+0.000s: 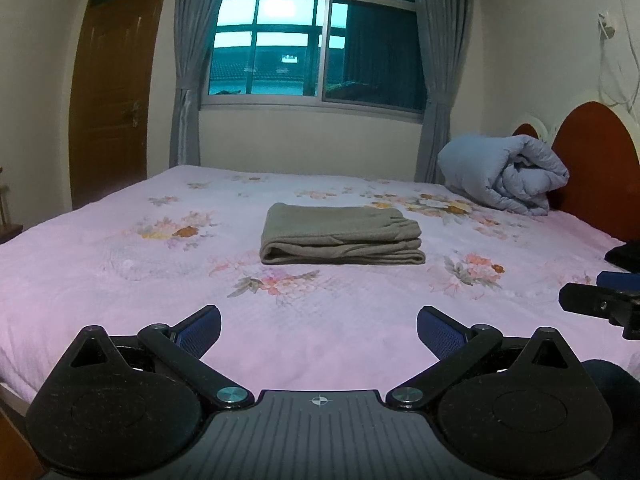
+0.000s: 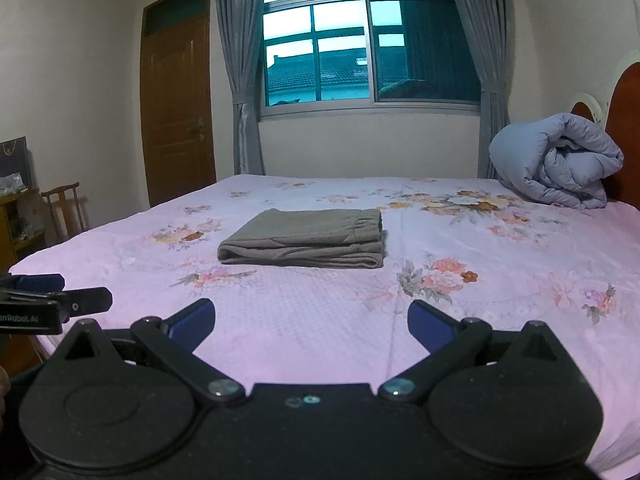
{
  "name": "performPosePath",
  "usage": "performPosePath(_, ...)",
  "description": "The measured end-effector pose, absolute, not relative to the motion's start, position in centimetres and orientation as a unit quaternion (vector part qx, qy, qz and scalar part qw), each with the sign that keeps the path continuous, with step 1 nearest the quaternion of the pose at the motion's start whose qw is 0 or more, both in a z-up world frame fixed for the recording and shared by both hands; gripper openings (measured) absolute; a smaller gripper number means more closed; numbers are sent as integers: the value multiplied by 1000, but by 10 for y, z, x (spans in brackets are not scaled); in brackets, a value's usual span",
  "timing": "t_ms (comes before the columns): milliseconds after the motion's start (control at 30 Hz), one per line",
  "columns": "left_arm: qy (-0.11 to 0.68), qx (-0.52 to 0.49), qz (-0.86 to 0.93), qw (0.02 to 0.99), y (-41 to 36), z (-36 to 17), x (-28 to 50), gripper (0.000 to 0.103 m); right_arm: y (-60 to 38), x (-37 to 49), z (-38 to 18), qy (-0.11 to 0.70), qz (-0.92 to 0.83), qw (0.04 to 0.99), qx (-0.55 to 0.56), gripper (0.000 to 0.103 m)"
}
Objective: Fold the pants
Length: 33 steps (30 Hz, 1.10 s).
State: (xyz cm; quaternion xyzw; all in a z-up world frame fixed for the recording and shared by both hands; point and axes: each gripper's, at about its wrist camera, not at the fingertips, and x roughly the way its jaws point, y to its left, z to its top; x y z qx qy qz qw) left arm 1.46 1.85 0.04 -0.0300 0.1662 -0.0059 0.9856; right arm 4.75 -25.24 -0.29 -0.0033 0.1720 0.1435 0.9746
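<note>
Far to the left of the fingers, a brown wooden door (image 2: 176, 108) stands shut in the wall, and a wooden chair (image 2: 64, 210) sits by the bed's left edge in the right wrist view. The left gripper (image 1: 318, 330) hangs low over the near part of the bed (image 1: 100, 280), its two blue-padded fingers (image 1: 200, 330) spread wide apart with nothing between them. Straight ahead of those fingers, well apart from them, lie the pants (image 1: 340, 238): a grey-brown bundle folded into a flat rectangle of several layers, resting on the pink flowered sheet near the middle of the bed, with the gathered waistband at its right end. Beyond the pants is a window (image 1: 316, 44) flanked by grey curtains (image 1: 188, 80). The right gripper (image 2: 311, 322) is held beside the left one, also low over the near bed, its fingers (image 2: 430, 326) likewise parted wide and empty; the pants lie ahead of them and a little to the left. Each gripper's tip shows at the edge of the other's view. Farther right and ahead of both pairs of fingers, a rolled pale blue quilt (image 2: 560, 160) rests against the red-brown headboard (image 1: 596, 168).
</note>
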Motion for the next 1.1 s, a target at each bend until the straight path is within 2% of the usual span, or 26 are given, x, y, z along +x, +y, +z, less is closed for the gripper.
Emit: performPosePath(1100, 168, -28, -8, 985, 22, 0, 16, 103, -259, 50, -3, 180, 145, 973, 1, 97)
